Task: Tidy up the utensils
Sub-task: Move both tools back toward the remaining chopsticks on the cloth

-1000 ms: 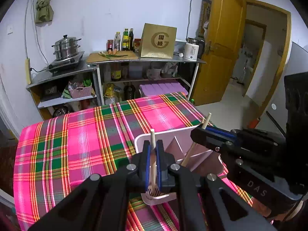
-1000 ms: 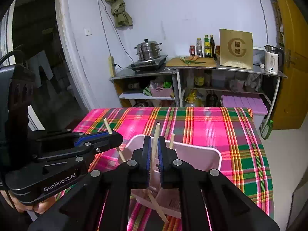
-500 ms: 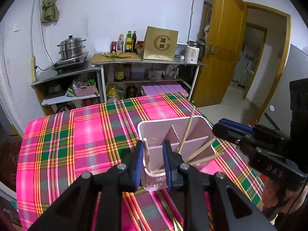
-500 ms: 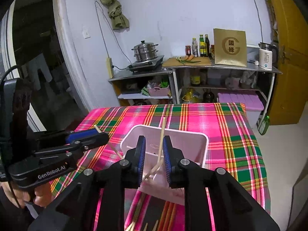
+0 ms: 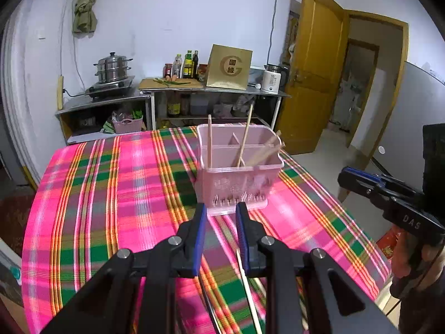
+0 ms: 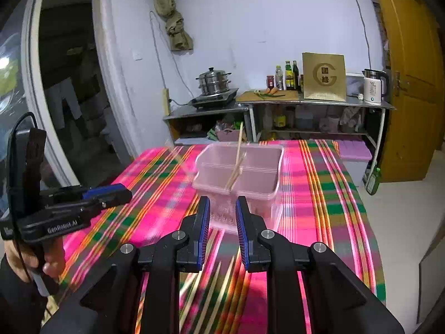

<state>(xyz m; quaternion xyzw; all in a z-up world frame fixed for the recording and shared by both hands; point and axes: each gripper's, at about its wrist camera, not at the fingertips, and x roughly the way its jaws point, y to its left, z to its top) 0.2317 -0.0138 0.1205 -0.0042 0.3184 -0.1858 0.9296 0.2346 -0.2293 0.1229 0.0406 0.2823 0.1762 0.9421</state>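
Both tools are matte black plastic. The left gripper (image 5: 221, 217) has two flat fingers lined with blue ribbed pads (image 5: 200, 231), carried on angled black linkage arms pinned with round silver screws (image 5: 174, 240). The right gripper (image 6: 222, 211) is built the same: blue pads (image 6: 205, 231), black links, silver pivot screws (image 6: 267, 233). From the side, the right tool's body bears white letters "DAS" (image 5: 411, 221), and the left tool's reads "GenRobot.AI" (image 6: 61, 226). A thin black cable (image 6: 19, 128) loops from the left tool's upright block. The left hand (image 6: 33, 258) shows bare skin.
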